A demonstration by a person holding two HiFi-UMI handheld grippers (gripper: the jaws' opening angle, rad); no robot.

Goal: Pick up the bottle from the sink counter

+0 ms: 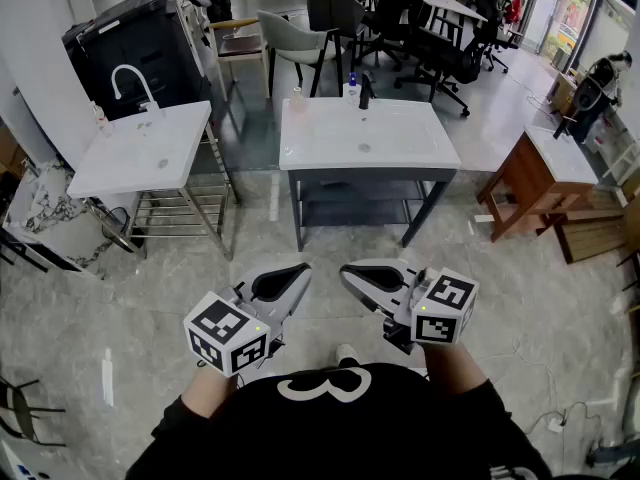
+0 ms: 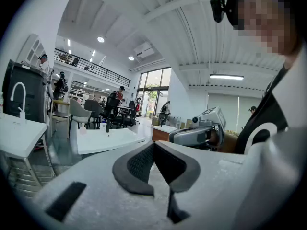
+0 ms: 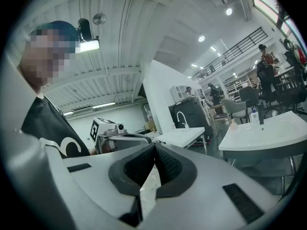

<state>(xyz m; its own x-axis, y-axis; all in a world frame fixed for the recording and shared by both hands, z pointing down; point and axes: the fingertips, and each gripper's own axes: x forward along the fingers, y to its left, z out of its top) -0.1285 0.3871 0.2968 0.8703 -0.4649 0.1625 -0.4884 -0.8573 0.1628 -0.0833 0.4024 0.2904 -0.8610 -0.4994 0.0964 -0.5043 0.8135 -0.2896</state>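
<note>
Both grippers are clamped shut on nothing: the left gripper [image 1: 303, 268] and the right gripper [image 1: 345, 270] each show their dark pads meeting at the tips, with only air beyond them.

The bottle [image 1: 352, 87], a small clear one with a blue cap, stands upright at the back edge of the sink counter [image 1: 330, 140], just beside the black faucet [image 1: 365, 91]. A paler, pinkish bottle [image 1: 297, 95] stands at the counter's rear left corner (the task does not say which one is meant).

Either bottle looks like light plastic, stiff enough for a firm squeeze but smooth, narrow and easy to topple. I would take hold round the middle of the body, below the cap. For the blue-capped one I would come in from the side away from the faucet, so the jaws do not knock it.

The person stands on the marble floor, well apart from the counter. Both hands are held near waist height, side by side. The grippers lie roughly level, pointing forward toward the counter with their noses angled slightly inward. Nothing has been reached for yet.
</note>
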